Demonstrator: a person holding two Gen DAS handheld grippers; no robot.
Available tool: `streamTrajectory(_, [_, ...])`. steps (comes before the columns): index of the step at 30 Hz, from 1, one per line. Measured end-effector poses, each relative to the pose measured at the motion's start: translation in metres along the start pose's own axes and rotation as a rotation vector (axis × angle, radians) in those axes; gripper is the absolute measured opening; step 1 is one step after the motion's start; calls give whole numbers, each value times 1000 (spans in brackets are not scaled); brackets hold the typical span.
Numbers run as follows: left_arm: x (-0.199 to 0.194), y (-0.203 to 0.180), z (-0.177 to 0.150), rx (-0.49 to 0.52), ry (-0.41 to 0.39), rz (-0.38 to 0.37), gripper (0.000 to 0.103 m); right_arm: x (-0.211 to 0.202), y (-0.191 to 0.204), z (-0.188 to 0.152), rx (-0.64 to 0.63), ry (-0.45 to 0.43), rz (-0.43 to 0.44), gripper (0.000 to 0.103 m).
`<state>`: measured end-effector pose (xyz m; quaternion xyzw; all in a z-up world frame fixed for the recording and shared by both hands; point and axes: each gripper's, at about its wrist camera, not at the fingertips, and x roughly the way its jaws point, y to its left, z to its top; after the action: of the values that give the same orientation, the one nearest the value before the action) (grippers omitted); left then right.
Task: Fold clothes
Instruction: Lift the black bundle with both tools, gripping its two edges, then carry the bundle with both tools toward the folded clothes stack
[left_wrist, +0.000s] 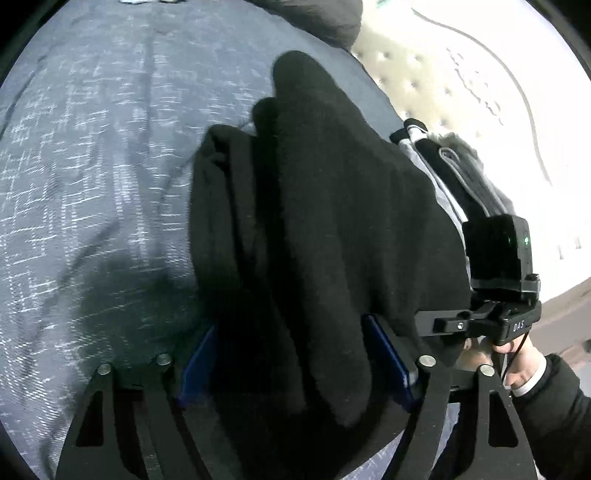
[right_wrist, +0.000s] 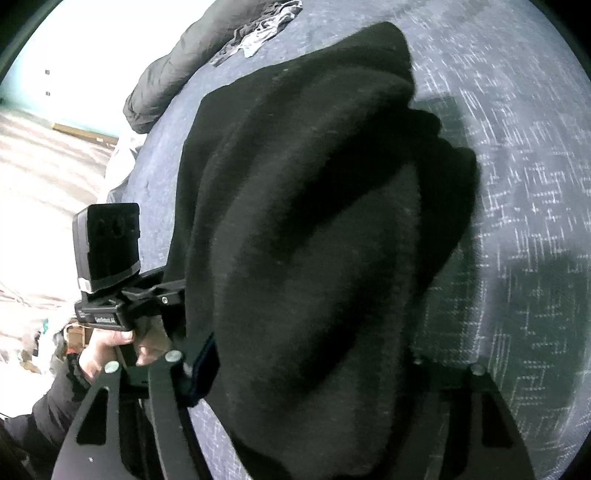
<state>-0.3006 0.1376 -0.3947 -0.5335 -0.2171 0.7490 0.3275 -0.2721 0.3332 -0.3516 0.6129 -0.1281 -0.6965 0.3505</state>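
Note:
A thick black garment (left_wrist: 332, 203) is bunched into folds and held above the blue-grey bedspread (left_wrist: 92, 166), casting a shadow on it. My left gripper (left_wrist: 295, 354) has its blue pads (left_wrist: 195, 369) wide apart, with the bundle filling the gap. In the right wrist view the same black garment (right_wrist: 314, 221) fills the middle. My right gripper (right_wrist: 310, 362) holds it: one blue pad (right_wrist: 203, 365) presses its edge, while the other finger is hidden under cloth. Each view shows the other gripper's black box (left_wrist: 495, 258) (right_wrist: 107, 247) and the hand (left_wrist: 517, 369) holding it.
A black-and-white garment (left_wrist: 443, 166) lies at the bed's right edge beside a cream tufted surface (left_wrist: 424, 74). A dark grey duvet roll (right_wrist: 166, 74) and a crumpled grey cloth (right_wrist: 266, 26) sit at the far end of the bedspread (right_wrist: 535, 184). Pale floor (right_wrist: 44, 166) lies beyond.

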Motion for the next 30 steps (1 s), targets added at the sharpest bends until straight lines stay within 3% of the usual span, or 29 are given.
streamTrajectory(6, [6, 8, 3, -23, -2, -22, 68, 4, 6, 0, -13, -7, -5, 59])
streamTrajectory(10, [8, -2, 8, -2, -1, -7, 55, 2, 15, -1, -50, -33, -29, 49])
streamTrajectory(15, [4, -14, 8, 14, -13, 22, 48, -3, 21, 0, -68, -52, -12, 44])
streamTrajectory(19, [-7, -24, 8, 17, -31, 24, 45, -12, 22, 3, -81, -64, 32, 43])
streamTrajectory(30, [-60, -71, 11, 41, -120, 15, 45, -69, 70, 9, -179, -110, 36, 42])
